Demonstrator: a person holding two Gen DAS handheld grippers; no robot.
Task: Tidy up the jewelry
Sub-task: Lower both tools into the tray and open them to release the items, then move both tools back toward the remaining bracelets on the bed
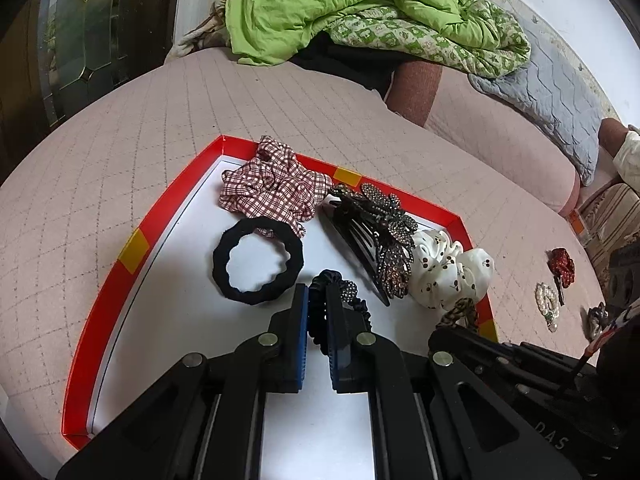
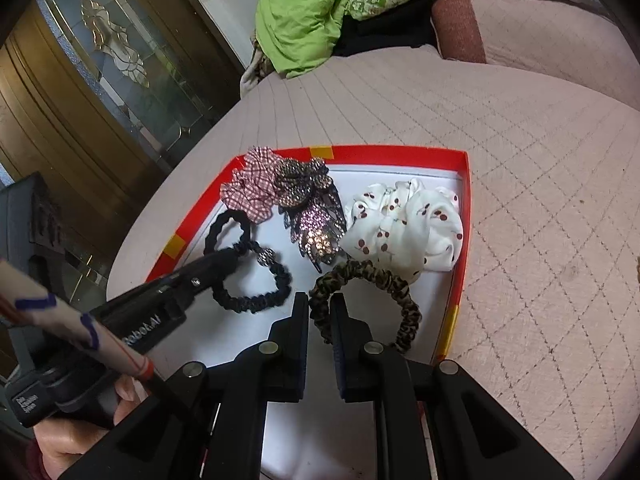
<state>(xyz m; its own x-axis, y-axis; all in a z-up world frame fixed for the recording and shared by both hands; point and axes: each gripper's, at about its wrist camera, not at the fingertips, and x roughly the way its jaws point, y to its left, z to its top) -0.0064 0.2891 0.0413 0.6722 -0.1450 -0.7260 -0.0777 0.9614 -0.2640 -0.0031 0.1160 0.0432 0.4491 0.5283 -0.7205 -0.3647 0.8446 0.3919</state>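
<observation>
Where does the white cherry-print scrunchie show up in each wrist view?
Left wrist: white cherry-print scrunchie sits right of centre, against the tray's right wall.
Right wrist: the scrunchie lies right of centre, in the tray's far right corner.
Shared landmark: the rhinestone hair clip lies just left of it in both.

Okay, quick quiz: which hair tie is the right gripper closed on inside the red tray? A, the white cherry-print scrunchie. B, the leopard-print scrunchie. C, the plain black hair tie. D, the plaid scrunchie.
B: in the right wrist view, the right gripper pinches the band of the leopard-print scrunchie between its fingers, over the red tray; the other three lie untouched farther back.
</observation>
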